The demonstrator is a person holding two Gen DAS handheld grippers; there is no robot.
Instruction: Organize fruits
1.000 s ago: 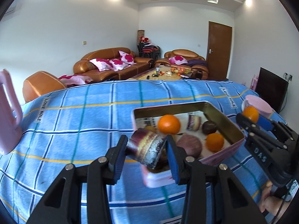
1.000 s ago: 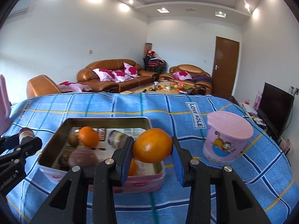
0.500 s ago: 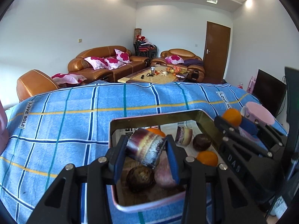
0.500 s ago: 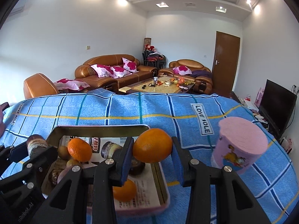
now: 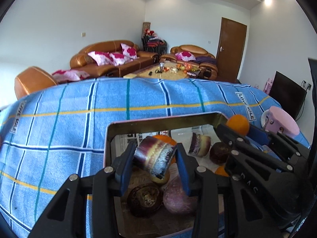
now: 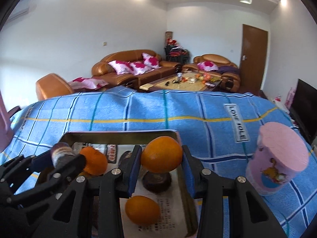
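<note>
Left gripper (image 5: 155, 163) jaws clamp a purple-banded fruit chunk (image 5: 154, 158), long axis tilted, cut end down toward the camera, held over the tin (image 5: 158, 120). Right gripper (image 6: 161, 167) jaws grip an orange (image 6: 161, 157), round, above the tin's right edge. Both grippers angle downward, side by side. Tin sits on the blue checked cloth (image 5: 79, 119), holding more oranges (image 6: 142, 210) and dark fruit (image 5: 143, 200). Pink cup (image 6: 277, 170) stands right of it.

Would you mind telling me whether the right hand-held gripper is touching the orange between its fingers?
Touching: the right wrist view shows the right hand-held gripper with both blue pads pressed against the orange.
</note>
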